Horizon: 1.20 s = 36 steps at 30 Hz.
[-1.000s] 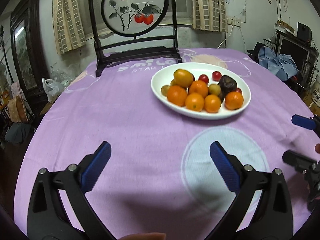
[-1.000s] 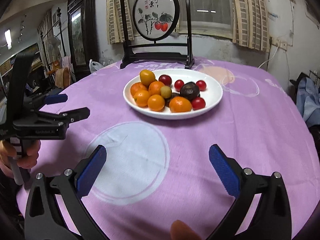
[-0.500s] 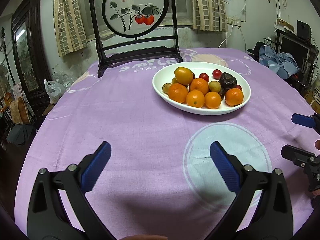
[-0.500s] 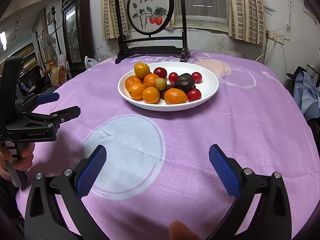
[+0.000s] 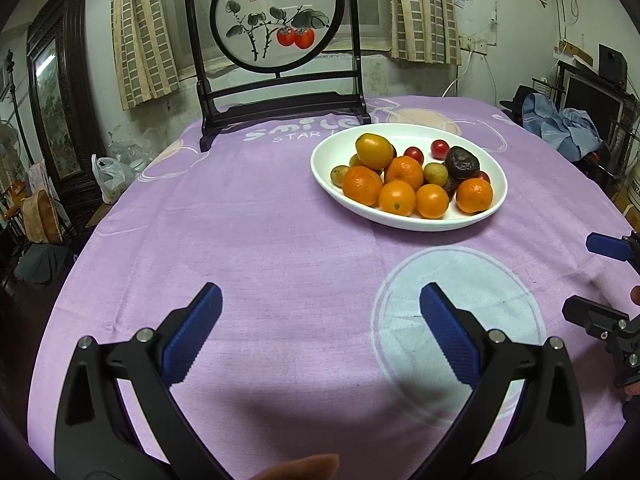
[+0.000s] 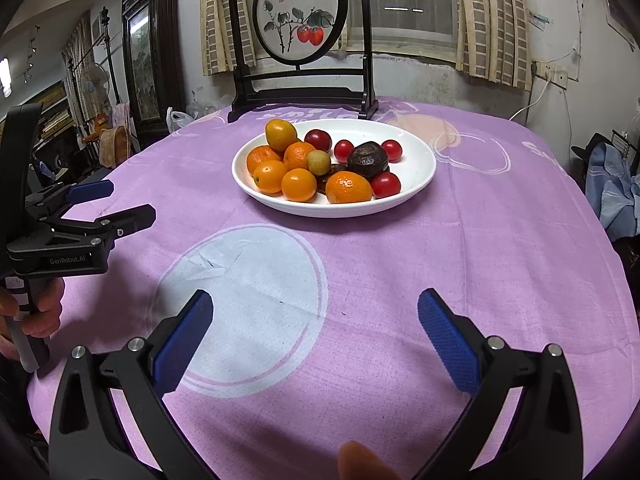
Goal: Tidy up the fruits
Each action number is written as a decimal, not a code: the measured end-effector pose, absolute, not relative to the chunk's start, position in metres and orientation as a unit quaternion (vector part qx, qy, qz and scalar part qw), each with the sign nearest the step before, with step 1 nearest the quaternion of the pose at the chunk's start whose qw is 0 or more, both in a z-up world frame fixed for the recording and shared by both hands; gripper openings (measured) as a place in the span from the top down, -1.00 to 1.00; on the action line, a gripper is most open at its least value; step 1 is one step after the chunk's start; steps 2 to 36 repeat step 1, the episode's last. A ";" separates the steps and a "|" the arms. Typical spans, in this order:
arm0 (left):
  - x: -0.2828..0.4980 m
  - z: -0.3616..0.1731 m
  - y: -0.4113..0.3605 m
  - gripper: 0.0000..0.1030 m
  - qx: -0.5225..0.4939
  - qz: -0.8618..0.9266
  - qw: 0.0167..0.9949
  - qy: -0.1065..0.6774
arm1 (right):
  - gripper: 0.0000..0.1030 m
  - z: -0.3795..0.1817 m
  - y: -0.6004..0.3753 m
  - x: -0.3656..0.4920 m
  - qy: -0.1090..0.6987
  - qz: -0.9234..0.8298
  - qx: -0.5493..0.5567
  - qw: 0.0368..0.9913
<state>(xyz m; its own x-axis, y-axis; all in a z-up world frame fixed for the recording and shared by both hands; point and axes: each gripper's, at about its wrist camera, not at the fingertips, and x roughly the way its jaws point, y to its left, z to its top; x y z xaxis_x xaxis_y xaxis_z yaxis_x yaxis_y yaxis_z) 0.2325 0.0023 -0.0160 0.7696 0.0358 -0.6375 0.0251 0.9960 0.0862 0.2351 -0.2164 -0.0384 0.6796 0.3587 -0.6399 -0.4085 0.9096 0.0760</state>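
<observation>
Right wrist: both grippers (image 6: 314,316) agape over bare cloth (image 6: 460,240) before plate (image 6: 416,184).

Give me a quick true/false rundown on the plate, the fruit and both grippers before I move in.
1. All the fruit sits on the white plate. True.
2. The left gripper is shut on an orange. False: it is open and empty, above the purple tablecloth.
3. The right gripper is open. True.
4. The dark wrinkled fruit lies on the cloth beside the plate. False: it is on the plate, among the red fruits.
5. The plate stands in front of the framed persimmon painting. True.
</observation>
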 end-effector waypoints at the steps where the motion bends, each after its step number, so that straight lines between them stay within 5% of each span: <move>1: 0.232 -0.016 0.002 -0.96 0.046 0.003 0.940 0.339 | -0.97 -0.039 -0.216 0.235 0.342 0.210 -0.036 0.915; 36: 0.232 -0.016 0.002 -0.96 0.046 0.003 0.940 0.339 | -0.97 -0.039 -0.216 0.235 0.342 0.210 -0.036 0.915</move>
